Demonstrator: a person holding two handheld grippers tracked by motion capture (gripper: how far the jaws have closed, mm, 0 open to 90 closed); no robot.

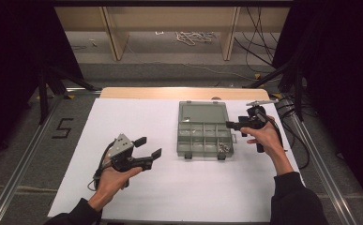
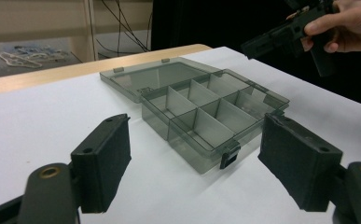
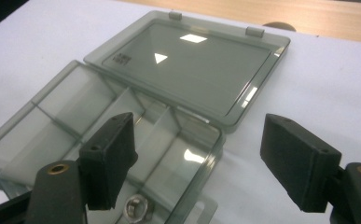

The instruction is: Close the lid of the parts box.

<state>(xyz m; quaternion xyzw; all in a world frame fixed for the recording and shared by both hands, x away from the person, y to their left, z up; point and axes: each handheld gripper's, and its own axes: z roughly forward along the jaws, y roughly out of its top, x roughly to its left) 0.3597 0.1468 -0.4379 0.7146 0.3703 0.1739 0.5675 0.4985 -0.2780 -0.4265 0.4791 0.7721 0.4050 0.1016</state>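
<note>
Both grippers, left (image 1: 148, 146) & right (image 1: 231, 125), wide open, empty; organizer box (image 1: 203, 130) on white tabletop (image 1: 123, 122).

A white sheet (image 1: 137, 187) covered the table, whose bare wooden edge (image 1: 160, 93) showed along the far side. Grey carpet (image 1: 15, 154) lay around it, marked with a black "5" (image 1: 63, 128) at the left. Metal rails (image 1: 24, 150) ran along both sides. Beyond stood light wooden legs (image 1: 115, 33) of a bench, with a coiled white cord (image 1: 194, 36) and black cables (image 1: 256, 42) on the floor. Black curtains (image 1: 10, 61) hung on either side, dimly lit.
</note>
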